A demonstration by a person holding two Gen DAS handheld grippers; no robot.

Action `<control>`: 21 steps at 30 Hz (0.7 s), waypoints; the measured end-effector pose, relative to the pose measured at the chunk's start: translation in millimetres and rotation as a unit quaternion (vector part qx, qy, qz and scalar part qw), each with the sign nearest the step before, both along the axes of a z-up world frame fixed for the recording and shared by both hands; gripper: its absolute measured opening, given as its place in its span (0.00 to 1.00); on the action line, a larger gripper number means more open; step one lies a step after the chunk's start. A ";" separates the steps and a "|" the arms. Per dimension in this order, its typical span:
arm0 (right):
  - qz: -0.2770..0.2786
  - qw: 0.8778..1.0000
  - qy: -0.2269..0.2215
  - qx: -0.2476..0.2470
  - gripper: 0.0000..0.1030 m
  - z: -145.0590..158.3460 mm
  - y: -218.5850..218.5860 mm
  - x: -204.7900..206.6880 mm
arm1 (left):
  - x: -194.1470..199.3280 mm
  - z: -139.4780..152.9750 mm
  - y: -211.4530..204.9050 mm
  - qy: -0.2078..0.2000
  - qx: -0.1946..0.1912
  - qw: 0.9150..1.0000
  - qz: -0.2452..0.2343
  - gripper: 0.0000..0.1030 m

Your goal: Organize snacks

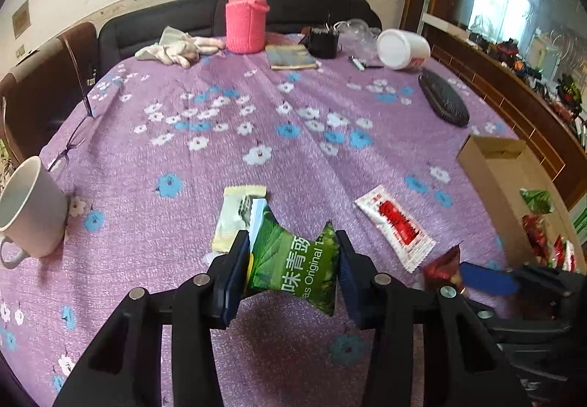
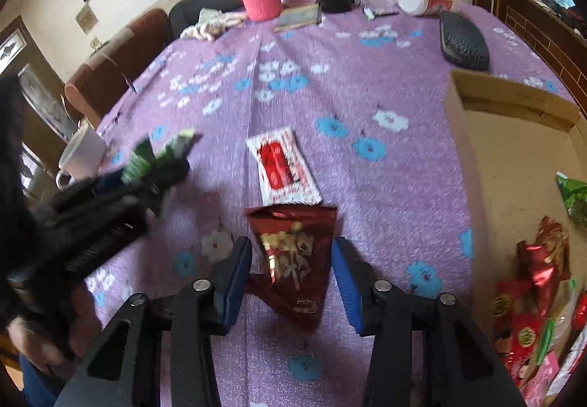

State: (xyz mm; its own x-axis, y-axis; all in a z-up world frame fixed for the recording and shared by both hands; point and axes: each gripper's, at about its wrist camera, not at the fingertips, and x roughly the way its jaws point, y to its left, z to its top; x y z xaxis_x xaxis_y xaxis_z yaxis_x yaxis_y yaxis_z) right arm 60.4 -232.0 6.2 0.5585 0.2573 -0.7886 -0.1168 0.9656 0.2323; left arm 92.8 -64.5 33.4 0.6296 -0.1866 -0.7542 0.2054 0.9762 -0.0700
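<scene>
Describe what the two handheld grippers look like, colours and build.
Both the left gripper and the right gripper have matte black angular plastic linkage arms with round silver pivot pins. Their jaws carry flat blue pads. No cables or printed markings show.

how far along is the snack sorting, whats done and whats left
Roughly midway. Done: several packets already lie in the cardboard box. In hand: the left claw grips a green pea packet; the dark red packet sits between the right claw's open jaws. Left: the white-and-red packet and the cream packet on the tablecloth.
</scene>
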 end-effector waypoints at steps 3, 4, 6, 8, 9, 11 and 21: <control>0.002 1.000 -0.004 -0.008 0.38 0.5 1.8 -1.4 | -1.4 3.4 1.3 -0.006 -0.002 1.000 0.001 0.43; 0.006 1.000 -0.006 -0.009 0.37 1.0 2.1 -2.2 | -1.2 4.0 1.7 -0.006 -0.004 1.000 0.001 0.43; 0.008 1.000 -0.009 -0.010 0.37 2.0 2.7 -3.0 | -1.2 4.6 1.9 -0.007 -0.005 1.000 0.003 0.43; 0.007 1.000 -0.012 -0.006 0.36 3.9 1.8 -3.8 | -2.0 5.2 1.9 -0.008 -0.005 1.000 0.002 0.43; 0.005 1.000 -0.015 -0.004 0.36 4.9 1.4 -4.1 | -2.4 5.6 2.2 -0.010 -0.006 1.000 0.003 0.43; -0.002 1.000 -0.023 0.001 0.33 8.8 -2.1 -5.1 | -3.4 6.7 2.1 -0.012 -0.007 1.000 0.001 0.43; -0.024 0.998 -0.041 0.028 0.29 18.2 -14.5 -6.3 | -6.1 7.7 -2.6 -0.016 -0.004 1.000 -0.007 0.43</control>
State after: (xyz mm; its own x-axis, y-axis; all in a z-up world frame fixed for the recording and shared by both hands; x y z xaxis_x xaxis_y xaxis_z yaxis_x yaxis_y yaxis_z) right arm 54.1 -246.5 24.4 0.6337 0.2704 -0.7248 -0.0917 0.9566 0.2767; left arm 86.8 -67.1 41.1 0.6513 -0.2018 -0.7315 0.2209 0.9727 -0.0716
